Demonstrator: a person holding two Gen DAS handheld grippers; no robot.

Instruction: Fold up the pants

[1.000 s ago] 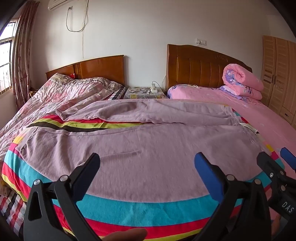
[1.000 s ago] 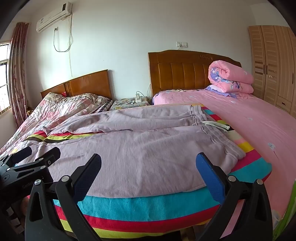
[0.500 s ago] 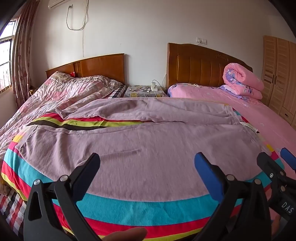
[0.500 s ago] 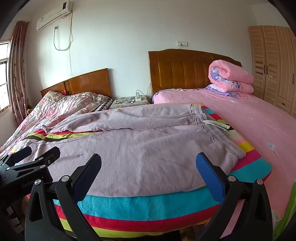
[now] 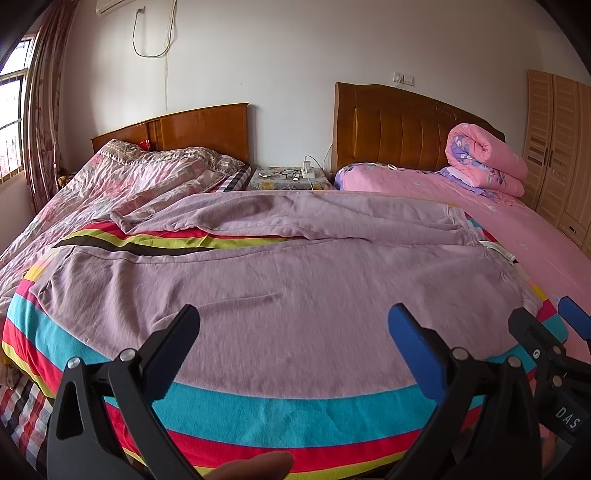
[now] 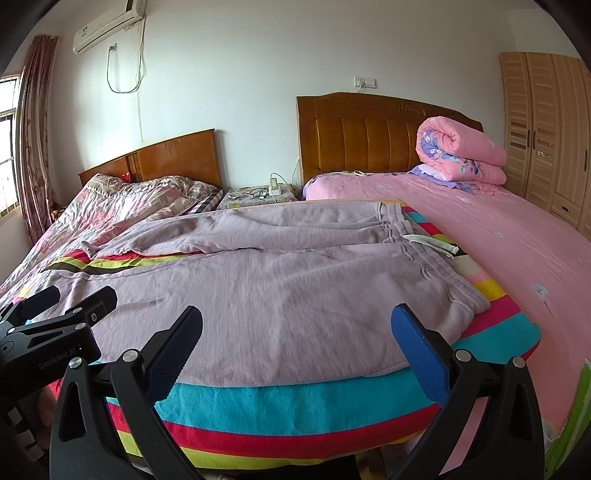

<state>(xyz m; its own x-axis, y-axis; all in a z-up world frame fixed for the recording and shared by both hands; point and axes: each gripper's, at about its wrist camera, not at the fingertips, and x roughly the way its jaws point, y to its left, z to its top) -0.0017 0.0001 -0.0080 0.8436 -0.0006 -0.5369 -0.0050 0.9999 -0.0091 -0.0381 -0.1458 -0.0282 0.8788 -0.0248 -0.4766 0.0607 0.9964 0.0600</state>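
— Since both stand wide apart and empty, why do the left hand-held gripper [image 5: 293,332] and right hand-held gripper [image 6: 297,332] hover?
— Probably choosing holds: the pants [image 6: 295,291] lie spread ahead on the bed [image 6: 295,410].

Striped blanket [image 5: 258,410] covers the near surface. Behind: two wooden headboards [image 6: 373,136], a nightstand [image 6: 258,195] between the beds, a rolled pink quilt [image 6: 461,151] on the pink bed [image 6: 517,243], wardrobe [image 6: 546,125], air conditioner [image 6: 107,26], curtain [image 6: 33,140].
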